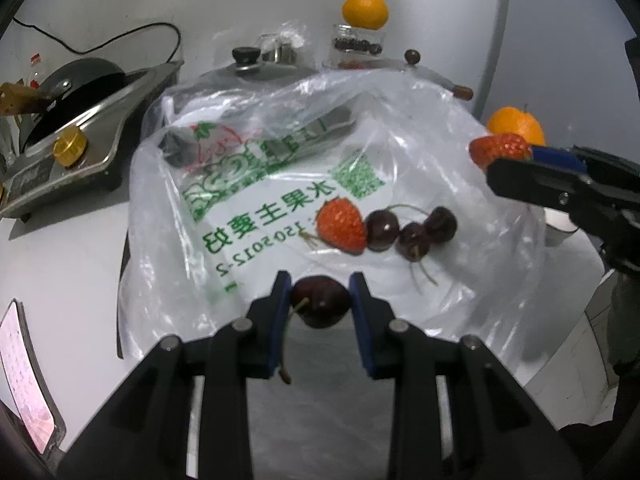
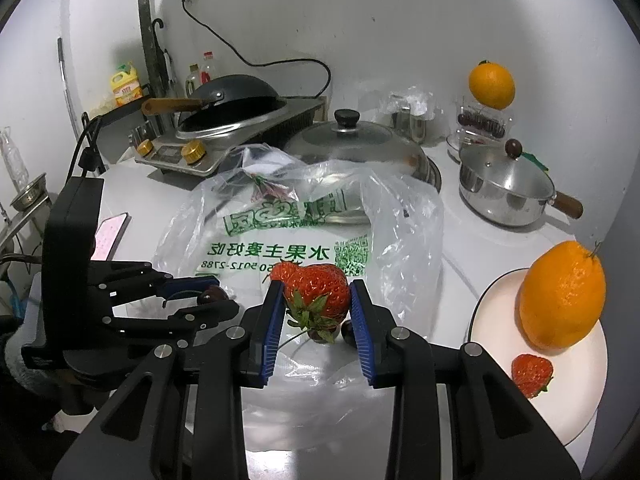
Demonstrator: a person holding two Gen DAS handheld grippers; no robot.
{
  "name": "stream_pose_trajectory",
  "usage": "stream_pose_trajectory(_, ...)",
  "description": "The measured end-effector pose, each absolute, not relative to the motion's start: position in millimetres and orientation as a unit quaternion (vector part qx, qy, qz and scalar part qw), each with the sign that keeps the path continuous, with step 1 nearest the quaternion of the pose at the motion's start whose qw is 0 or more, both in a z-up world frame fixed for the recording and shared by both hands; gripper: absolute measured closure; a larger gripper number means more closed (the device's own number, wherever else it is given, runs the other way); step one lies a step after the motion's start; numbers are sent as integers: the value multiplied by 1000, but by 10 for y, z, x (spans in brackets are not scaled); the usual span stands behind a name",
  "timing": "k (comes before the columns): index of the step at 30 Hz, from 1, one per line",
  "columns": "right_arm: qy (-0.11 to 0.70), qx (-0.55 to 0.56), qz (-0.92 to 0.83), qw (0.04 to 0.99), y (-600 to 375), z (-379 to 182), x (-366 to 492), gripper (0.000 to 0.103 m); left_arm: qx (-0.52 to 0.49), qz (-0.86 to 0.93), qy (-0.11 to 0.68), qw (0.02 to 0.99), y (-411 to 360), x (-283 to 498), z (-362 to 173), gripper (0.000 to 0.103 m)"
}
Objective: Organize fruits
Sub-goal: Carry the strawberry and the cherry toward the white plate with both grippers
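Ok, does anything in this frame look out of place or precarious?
Yes. An orange sits balanced on top of a clear cherry container at the back of the counter, round fruit on a small perch, so it could roll off. Nothing looks spilled or damaged.

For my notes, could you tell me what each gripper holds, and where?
Left gripper pinches a cherry across its sides; right gripper pinches a strawberry across its sides.
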State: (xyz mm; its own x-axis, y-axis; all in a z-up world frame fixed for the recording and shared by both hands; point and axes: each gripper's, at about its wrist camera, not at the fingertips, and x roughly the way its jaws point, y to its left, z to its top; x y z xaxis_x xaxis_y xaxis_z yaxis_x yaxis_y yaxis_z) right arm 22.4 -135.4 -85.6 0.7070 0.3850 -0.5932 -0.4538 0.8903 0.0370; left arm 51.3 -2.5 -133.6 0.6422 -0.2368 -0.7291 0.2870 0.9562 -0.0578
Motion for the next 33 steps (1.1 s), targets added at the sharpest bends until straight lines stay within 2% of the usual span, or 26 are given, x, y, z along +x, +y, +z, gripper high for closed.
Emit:
stream_pose_trajectory(20, 272, -36, 227, 934, -1678, -583, 32, 68, 43, -157, 360, 919, -336, 381, -892, 72)
stream_pose_trajectory(33, 271, -16, 204, 941, -2088, -609, -70, 68, 59, -176, 356, 916, -724, 365, -809, 72)
